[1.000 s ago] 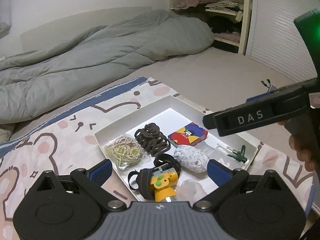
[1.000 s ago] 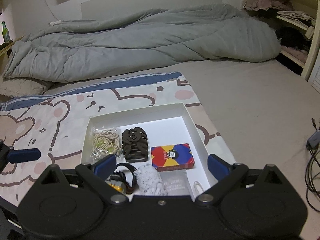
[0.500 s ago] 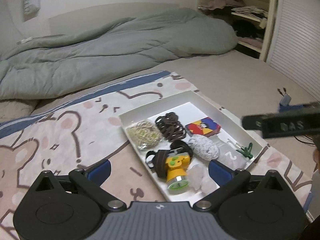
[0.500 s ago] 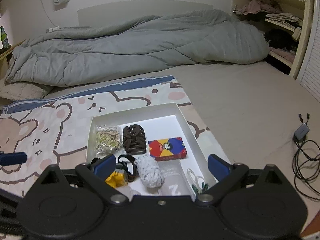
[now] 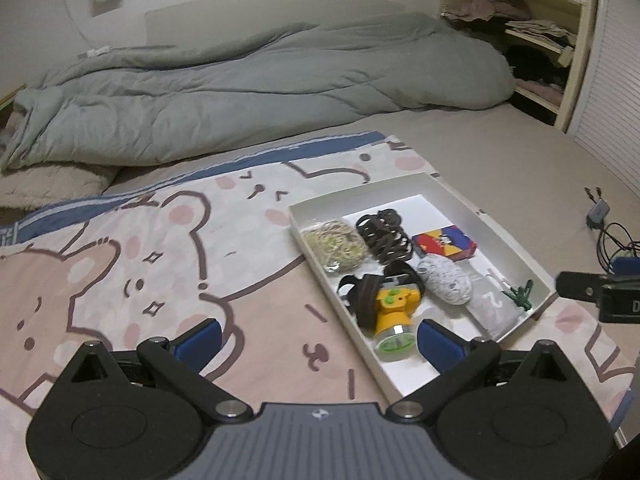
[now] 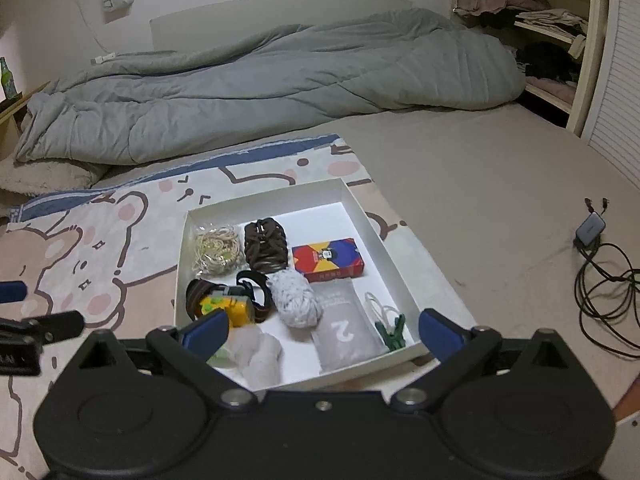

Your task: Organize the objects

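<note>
A white tray (image 5: 356, 194) (image 6: 264, 196) lies on a bear-print blanket (image 5: 160, 264). In it are a bag of rubber bands (image 6: 216, 250), a brown hair clip (image 6: 266, 246), a red, blue and yellow card box (image 6: 328, 260), a yellow headlamp (image 5: 394, 312) (image 6: 228, 306), a white rope ball (image 6: 294, 298), a grey packet (image 6: 344, 328), green clips (image 6: 392, 330) and a clear bag (image 6: 256, 354). My left gripper (image 5: 318, 340) hangs open over the tray's near left corner. Over the tray's near edge my right gripper (image 6: 322, 332) is open too. Neither holds anything.
A rumpled grey duvet (image 5: 260, 92) fills the back of the bed. Black cables with a small adapter (image 6: 590, 230) lie on the bare sheet to the right. A shelf of clothes (image 6: 532, 12) stands at the far right. The blanket stretches left of the tray.
Both grippers have drawn back from the tray, so it looks smaller. The left one has shifted left, and the right gripper now shows only at the left view's right edge.
</note>
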